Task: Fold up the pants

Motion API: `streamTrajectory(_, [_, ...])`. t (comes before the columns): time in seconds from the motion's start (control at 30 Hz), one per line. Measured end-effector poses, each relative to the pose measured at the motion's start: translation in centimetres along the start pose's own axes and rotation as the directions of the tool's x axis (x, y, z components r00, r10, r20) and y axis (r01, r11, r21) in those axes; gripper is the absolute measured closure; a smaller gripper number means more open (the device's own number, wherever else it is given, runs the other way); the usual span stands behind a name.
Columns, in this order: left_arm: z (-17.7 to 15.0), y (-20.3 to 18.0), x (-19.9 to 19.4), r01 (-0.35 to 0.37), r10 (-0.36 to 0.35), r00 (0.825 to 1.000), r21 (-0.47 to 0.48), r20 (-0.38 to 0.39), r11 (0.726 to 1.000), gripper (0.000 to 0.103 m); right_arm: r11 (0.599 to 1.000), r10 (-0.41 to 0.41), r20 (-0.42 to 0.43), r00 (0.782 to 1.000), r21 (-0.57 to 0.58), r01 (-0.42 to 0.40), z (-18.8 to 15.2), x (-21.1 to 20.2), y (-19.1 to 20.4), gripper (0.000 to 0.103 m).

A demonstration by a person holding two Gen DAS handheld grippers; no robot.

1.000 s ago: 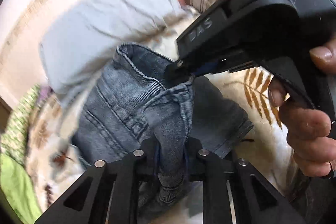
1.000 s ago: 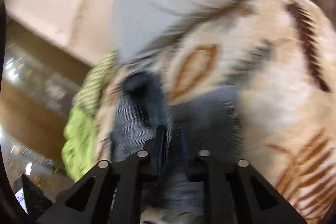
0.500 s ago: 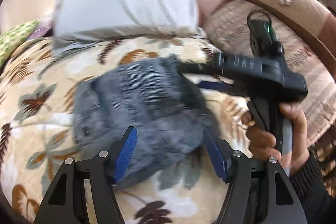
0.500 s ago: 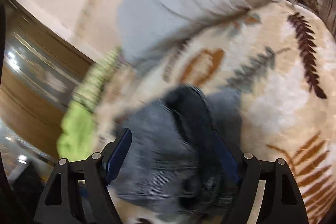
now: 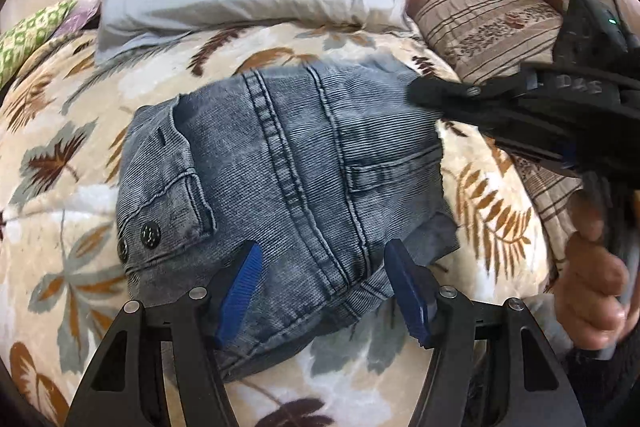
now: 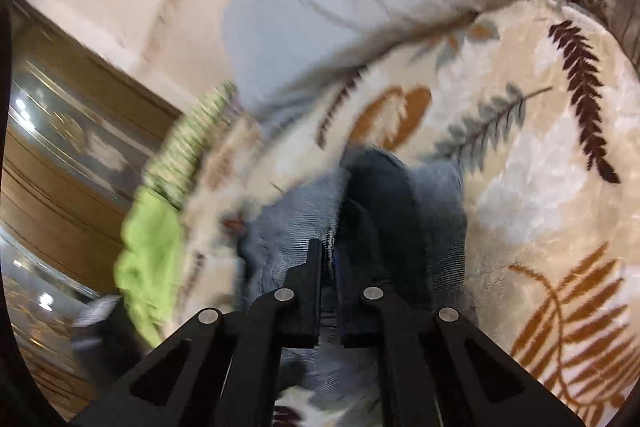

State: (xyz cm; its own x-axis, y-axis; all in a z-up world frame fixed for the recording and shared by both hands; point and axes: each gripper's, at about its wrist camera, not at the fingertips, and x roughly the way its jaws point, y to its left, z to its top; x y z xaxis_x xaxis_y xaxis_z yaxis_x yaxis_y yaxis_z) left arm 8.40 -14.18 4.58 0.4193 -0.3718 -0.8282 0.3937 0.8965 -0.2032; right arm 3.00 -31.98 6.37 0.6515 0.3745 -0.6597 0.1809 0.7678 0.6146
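The left gripper point(image 5: 324, 291), clamped on the jeans point(image 5: 280, 179) a second ago, now stands spread above the folded bundle lying flat ahead of it. The right gripper point(image 6: 329, 259), spread half a second ago, pinches denim again at the bundle's far-right edge.

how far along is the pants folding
Nearly done, it seems. The jeans already lie as a compact folded bundle on the blanket. The left gripper is open over the near edge, holding nothing. The right gripper is shut, apparently on denim at the far corner. Left: release that corner and perhaps smooth the stack.
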Motion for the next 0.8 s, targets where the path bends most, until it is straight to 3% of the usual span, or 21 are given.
streamTrajectory(0.07, [0.3,-0.6,1.0,-0.015,0.015,1.000,0.030,-0.012,0.999,0.040,0.997,-0.073,-0.011,0.997,0.010,0.073,0.1,0.7,-1.3,0.099])
streamTrajectory(0.13, [0.2,-1.1,2.7,-0.036,0.040,0.998,0.082,-0.039,0.996,0.040,0.984,-0.152,-0.095,0.984,0.073,0.160,-0.3,3.3,-4.2,0.098])
streamTrajectory(0.2, [0.0,-1.5,3.3,-0.042,0.048,0.997,0.101,-0.060,0.994,0.040,0.973,-0.131,-0.205,0.970,0.162,0.165,-0.7,6.2,-6.8,0.098])
streamTrajectory(0.3, [-0.3,-1.2,0.7,0.025,-0.024,1.000,0.072,-0.013,0.997,0.040,0.979,-0.125,-0.150,0.981,0.141,0.146,-0.7,5.2,-5.9,0.084])
streamTrajectory(0.37, [-0.7,0.0,-1.4,0.052,-0.053,0.998,0.036,0.020,0.998,0.039,0.987,-0.122,-0.088,0.989,0.094,0.130,-0.8,3.6,-4.6,0.034])
streamTrajectory(0.4, [-0.9,0.9,-2.5,0.067,-0.067,0.997,0.010,0.028,0.998,0.039,0.989,-0.116,-0.058,0.992,0.090,0.121,-0.9,2.8,-4.1,0.027])
streamTrajectory(0.53, [-1.5,4.6,-5.3,0.036,-0.030,0.997,-0.073,0.073,0.997,0.038,0.993,-0.067,0.035,0.997,0.096,0.063,-2.1,0.0,-3.1,0.027])
streamTrajectory(0.6, [-1.9,6.5,-5.8,0.014,-0.005,0.997,-0.116,0.080,0.993,0.038,0.991,-0.089,0.066,0.994,0.107,0.081,-3.5,-1.0,-2.7,0.027])
streamTrajectory(0.8, [-3.7,8.0,-1.7,-0.044,0.045,0.999,-0.176,-0.001,0.983,0.040,0.976,-0.186,-0.020,0.982,0.113,0.187,-6.2,1.3,-2.5,0.054])
